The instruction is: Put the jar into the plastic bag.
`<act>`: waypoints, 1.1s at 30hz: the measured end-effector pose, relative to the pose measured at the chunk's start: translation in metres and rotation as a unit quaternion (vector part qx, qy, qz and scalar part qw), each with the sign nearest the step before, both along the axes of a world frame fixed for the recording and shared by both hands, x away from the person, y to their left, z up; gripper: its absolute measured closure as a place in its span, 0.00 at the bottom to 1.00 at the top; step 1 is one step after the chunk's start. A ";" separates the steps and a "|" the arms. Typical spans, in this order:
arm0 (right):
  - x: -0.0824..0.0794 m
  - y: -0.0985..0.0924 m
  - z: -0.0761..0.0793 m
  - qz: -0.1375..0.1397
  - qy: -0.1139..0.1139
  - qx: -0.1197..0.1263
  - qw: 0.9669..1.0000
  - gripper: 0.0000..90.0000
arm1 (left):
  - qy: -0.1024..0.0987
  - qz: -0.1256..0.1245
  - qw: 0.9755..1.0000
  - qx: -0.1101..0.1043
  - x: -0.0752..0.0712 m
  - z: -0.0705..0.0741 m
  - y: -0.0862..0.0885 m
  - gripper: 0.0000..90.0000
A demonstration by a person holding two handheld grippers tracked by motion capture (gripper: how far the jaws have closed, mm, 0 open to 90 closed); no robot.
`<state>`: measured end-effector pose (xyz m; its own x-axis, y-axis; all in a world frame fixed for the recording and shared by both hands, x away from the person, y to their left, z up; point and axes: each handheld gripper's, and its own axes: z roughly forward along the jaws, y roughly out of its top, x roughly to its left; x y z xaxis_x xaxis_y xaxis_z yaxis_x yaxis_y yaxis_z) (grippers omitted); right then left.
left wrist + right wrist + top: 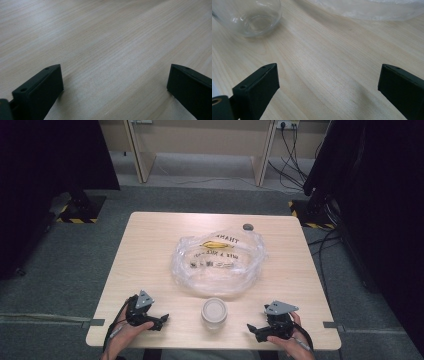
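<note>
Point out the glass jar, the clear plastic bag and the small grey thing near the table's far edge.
glass jar (214, 312), high view, its lid.
clear plastic bag (220, 270), high view, its middle.
small grey thing (248, 226), high view, its top.

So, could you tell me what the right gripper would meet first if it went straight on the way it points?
Probably the clear glass jar. The right gripper, jaws open, points across the table's near edge toward it, though in the right gripper view the jar sits off to one side, so it might slip past.
</note>
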<state>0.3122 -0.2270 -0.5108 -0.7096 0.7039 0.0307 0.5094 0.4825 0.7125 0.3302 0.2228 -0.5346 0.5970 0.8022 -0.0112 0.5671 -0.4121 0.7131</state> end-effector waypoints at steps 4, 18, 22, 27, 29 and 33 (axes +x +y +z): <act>0.000 0.000 0.001 0.001 -0.001 -0.001 1.000 0.04 | 0.000 0.000 1.000 0.000 0.000 0.000 0.000 0.00; -0.006 0.011 0.013 0.024 -0.013 0.002 1.000 0.04 | 0.000 0.000 1.000 0.000 0.000 0.000 0.000 0.00; -0.008 0.016 0.018 0.033 -0.017 0.004 0.999 0.04 | 0.000 0.000 1.000 0.000 0.000 0.000 0.000 0.00; -0.011 0.023 0.022 0.045 -0.022 0.006 0.999 0.04 | 0.000 0.000 1.000 0.000 0.000 0.000 0.000 0.00; -0.013 0.026 0.025 0.051 -0.025 0.008 0.998 0.04 | 0.000 0.000 1.000 0.000 0.000 0.000 0.000 0.00; -0.015 0.033 0.028 0.062 -0.030 0.010 0.998 0.04 | 0.000 0.000 1.000 0.000 0.000 0.000 0.000 0.00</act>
